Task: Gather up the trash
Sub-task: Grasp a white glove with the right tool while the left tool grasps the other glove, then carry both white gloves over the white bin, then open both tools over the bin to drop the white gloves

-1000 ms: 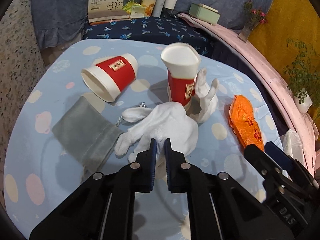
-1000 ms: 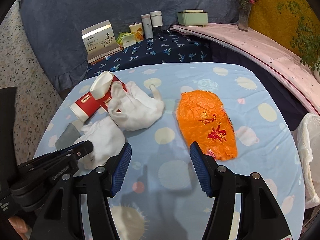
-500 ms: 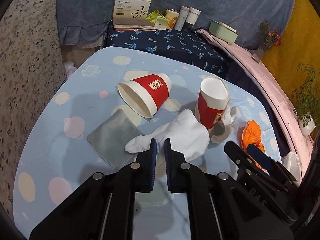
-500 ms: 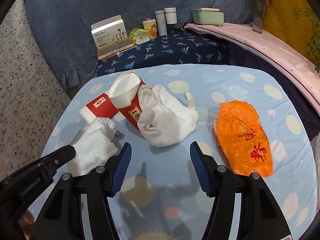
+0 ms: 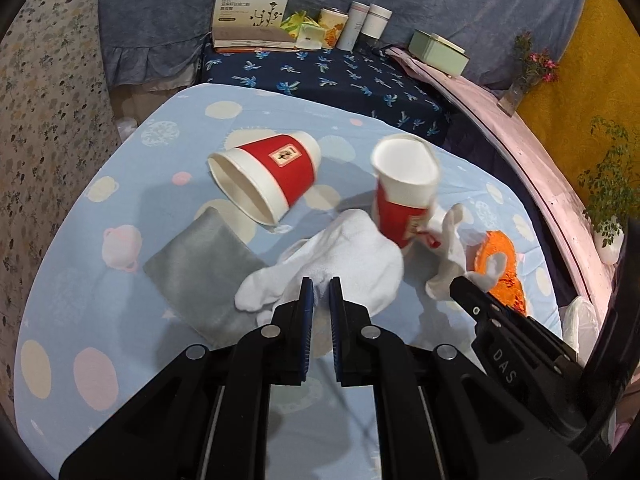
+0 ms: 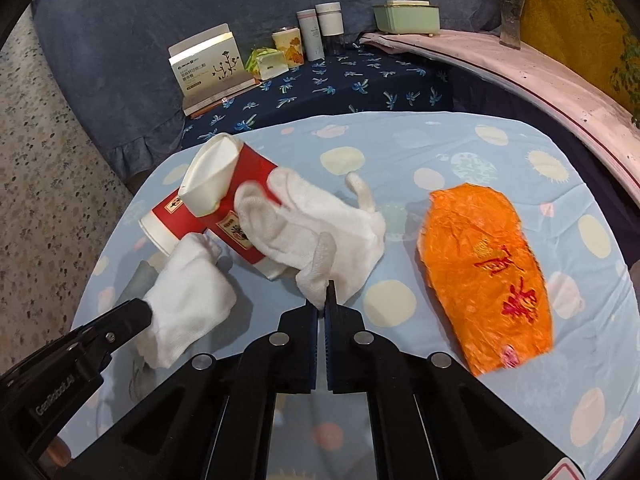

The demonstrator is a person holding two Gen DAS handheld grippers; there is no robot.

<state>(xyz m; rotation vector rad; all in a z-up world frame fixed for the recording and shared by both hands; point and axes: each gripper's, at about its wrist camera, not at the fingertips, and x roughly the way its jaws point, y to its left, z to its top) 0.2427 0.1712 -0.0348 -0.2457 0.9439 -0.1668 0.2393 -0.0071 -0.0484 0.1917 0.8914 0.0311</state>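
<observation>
My left gripper (image 5: 319, 286) is shut on a white glove (image 5: 340, 260), the left one (image 6: 188, 300) in the right wrist view. My right gripper (image 6: 323, 300) is shut on a second white glove (image 6: 316, 224) that drapes against a crushed red paper cup (image 6: 228, 200). That crushed cup (image 5: 404, 192) shows upright in the left wrist view. Another red paper cup (image 5: 268, 176) lies on its side to the left. A flat orange plastic bag (image 6: 484, 276) lies to the right on the light blue tablecloth (image 6: 460, 148).
A grey cloth pouch (image 5: 200, 268) lies left of my left gripper. A white bin bag (image 5: 580, 320) hangs off the table's right edge. A dark blue bench (image 6: 340, 84) behind holds a box, tins and bottles. A pink ledge (image 6: 540, 80) curves along the right.
My right gripper has moved left and closed on the second glove; it was open before. My left gripper has pulled back and up, staying shut on the first glove.
</observation>
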